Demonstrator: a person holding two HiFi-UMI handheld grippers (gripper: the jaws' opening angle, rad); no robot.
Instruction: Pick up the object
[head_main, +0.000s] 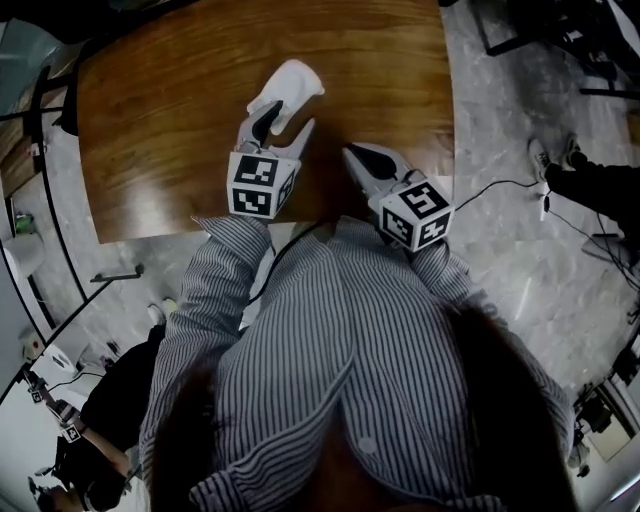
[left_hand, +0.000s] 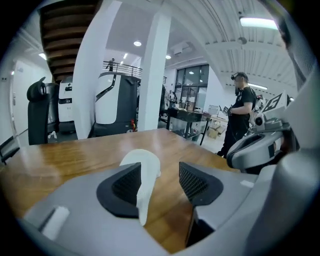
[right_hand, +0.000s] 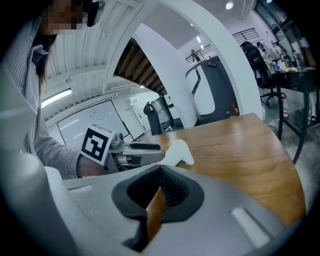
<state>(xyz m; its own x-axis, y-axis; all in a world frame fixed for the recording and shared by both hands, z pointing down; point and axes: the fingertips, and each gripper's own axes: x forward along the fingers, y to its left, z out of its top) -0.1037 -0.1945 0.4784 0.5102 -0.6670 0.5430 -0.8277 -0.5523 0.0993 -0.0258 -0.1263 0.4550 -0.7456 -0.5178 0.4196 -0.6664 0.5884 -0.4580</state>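
A wooden table is taking up the upper part of the head view, standing on a grey floor, and a person in a striped shirt is leaning over its near edge. The left gripper is reaching out over the tabletop with its jaws standing wide apart. The white object is lying on the table near the far side, and its narrow end is sitting between those jaws. In the left gripper view that end is lying close against the left-hand pad and well clear of the other. The right gripper is hovering near the table's near edge, just beside the left one, with its jaws closed together on nothing.
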